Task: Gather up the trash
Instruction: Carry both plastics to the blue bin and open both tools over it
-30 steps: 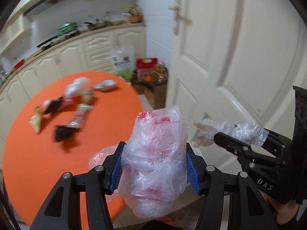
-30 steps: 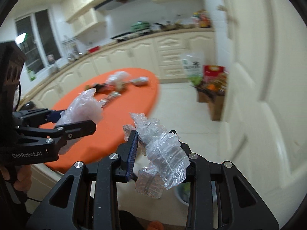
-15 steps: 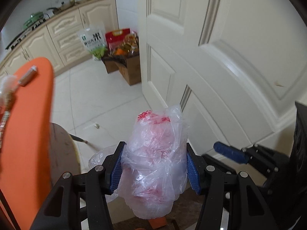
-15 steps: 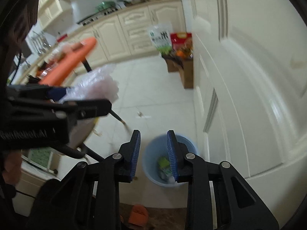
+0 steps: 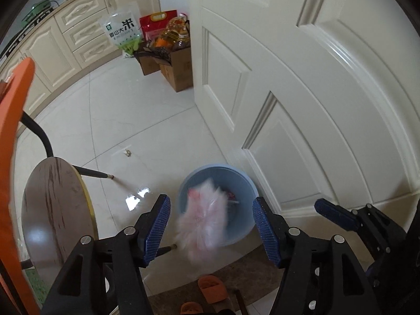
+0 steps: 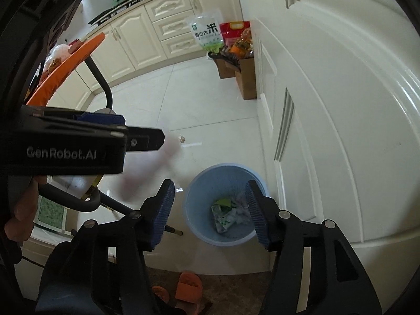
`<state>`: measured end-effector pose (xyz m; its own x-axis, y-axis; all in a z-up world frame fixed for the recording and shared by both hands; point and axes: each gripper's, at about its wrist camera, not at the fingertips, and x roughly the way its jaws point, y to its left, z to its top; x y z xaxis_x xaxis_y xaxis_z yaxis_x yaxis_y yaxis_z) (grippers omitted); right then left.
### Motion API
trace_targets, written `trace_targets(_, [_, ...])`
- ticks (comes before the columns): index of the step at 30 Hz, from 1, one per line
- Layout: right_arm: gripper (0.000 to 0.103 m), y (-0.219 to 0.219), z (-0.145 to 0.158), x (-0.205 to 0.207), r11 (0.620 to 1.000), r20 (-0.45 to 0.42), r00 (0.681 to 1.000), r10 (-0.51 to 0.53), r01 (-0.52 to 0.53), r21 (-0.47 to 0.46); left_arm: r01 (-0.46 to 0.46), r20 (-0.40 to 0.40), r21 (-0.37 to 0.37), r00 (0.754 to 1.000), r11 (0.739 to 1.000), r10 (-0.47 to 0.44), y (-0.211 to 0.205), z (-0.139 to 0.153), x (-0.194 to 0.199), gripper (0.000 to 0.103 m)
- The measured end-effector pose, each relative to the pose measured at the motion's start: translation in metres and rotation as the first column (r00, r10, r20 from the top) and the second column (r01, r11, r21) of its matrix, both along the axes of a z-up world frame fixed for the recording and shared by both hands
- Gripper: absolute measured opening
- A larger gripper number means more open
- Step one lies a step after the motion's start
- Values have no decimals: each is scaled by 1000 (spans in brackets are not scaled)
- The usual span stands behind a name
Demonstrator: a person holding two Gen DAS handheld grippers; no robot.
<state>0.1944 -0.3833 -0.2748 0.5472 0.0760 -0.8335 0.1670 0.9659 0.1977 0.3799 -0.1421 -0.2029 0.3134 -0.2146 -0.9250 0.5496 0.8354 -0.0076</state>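
**Pink bag loose in the air above the blue bin**

The pink-and-clear plastic bag (image 5: 203, 220) shows as a motion-blurred smear between the spread fingers of the left gripper (image 5: 211, 227), touching neither blue pad, and it overlaps the near rim of the blue bin (image 5: 246, 183) in the left wrist view. In the right wrist view the same bag is only a faint pinkish streak (image 6: 147, 168) below the left gripper's tip (too blurred to tell its exact shape).

The left gripper's jaws stand wide apart and hold nothing. The right gripper (image 6: 210, 210) is likewise spread wide and empty, its fingers framing the bin (image 6: 194, 225) from above. Inside the bin lie a green-and-white carton (image 6: 221, 214) and some crumpled clear plastic.

The bin stands on the pale tiled floor (image 5: 118, 120), just beside the white panelled door (image 5: 302, 92). A small scrap (image 5: 127, 153) lies on the tiles, well apart from the bin. To the left are a round wooden stool (image 5: 50, 210) and the edge of the orange table (image 5: 13, 120). Farther back, cardboard boxes (image 5: 178, 71) and a rice bag (image 5: 122, 32) sit against the cream cabinets (image 5: 65, 39). An orange slipper (image 5: 211, 288) rests on a brown mat near the bottom edge.
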Motion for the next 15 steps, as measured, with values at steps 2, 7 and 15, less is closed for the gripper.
trace_targets(2, [66,3,5,-2,1000,6,1000,0,0,-4,-10,3,-17,1000,1000,10,5,7,-2,61])
trace_targets(7, [72,16,25,-8,1000,42,999,3,-3,-9,-11,53,-58,998,998,14,34,38,-29,61])
trace_targets(15, [85,53,84,-29,999,151,988,28,-24,-29,-53,225,-134,971,990,82,99,100,-90,67])
